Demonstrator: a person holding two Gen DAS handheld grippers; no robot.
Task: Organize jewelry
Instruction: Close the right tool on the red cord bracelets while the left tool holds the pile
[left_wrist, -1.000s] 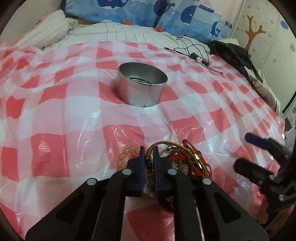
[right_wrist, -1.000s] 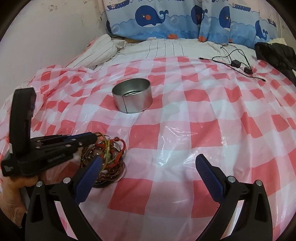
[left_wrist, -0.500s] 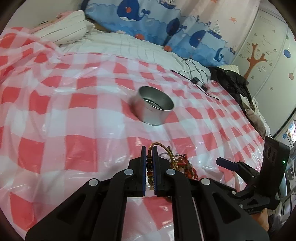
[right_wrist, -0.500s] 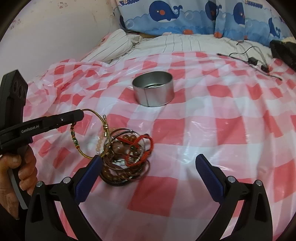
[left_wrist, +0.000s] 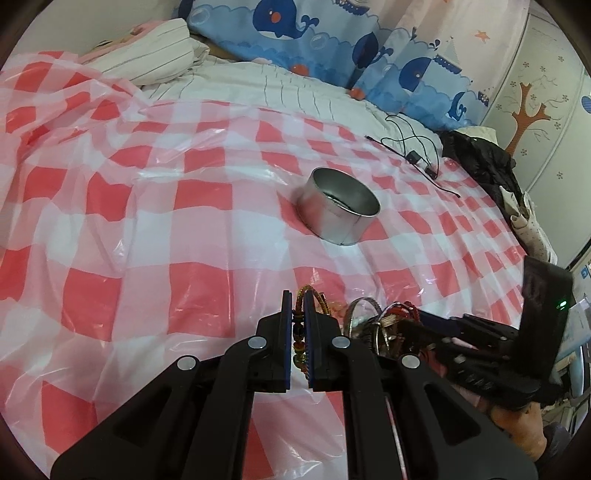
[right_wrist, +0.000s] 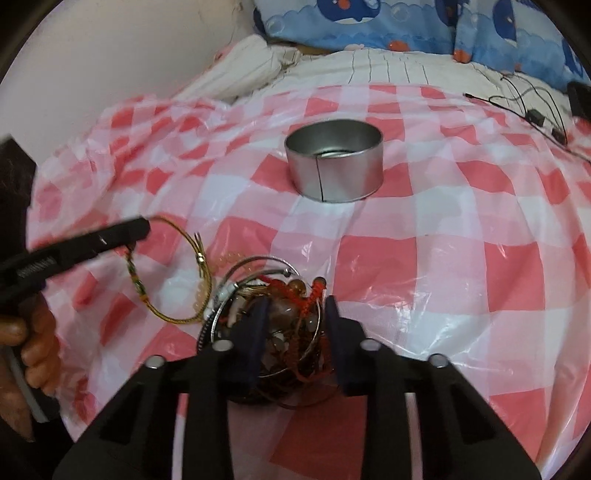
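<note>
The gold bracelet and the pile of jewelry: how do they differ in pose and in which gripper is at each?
The gold bracelet is one thin loop, lifted at one side; the pile of jewelry is a tangled heap lying on the checked cover.
The left gripper is shut on the bracelet; the right gripper has just been closing around the pile, its jaws apart.
The bracelet's lower end reaches the pile; whether it is caught there is unclear.

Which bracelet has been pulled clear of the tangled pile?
The gold cord bracelet, pinched in the left tool. It loops out beside the pile, where the right tool has just been closing.
</note>
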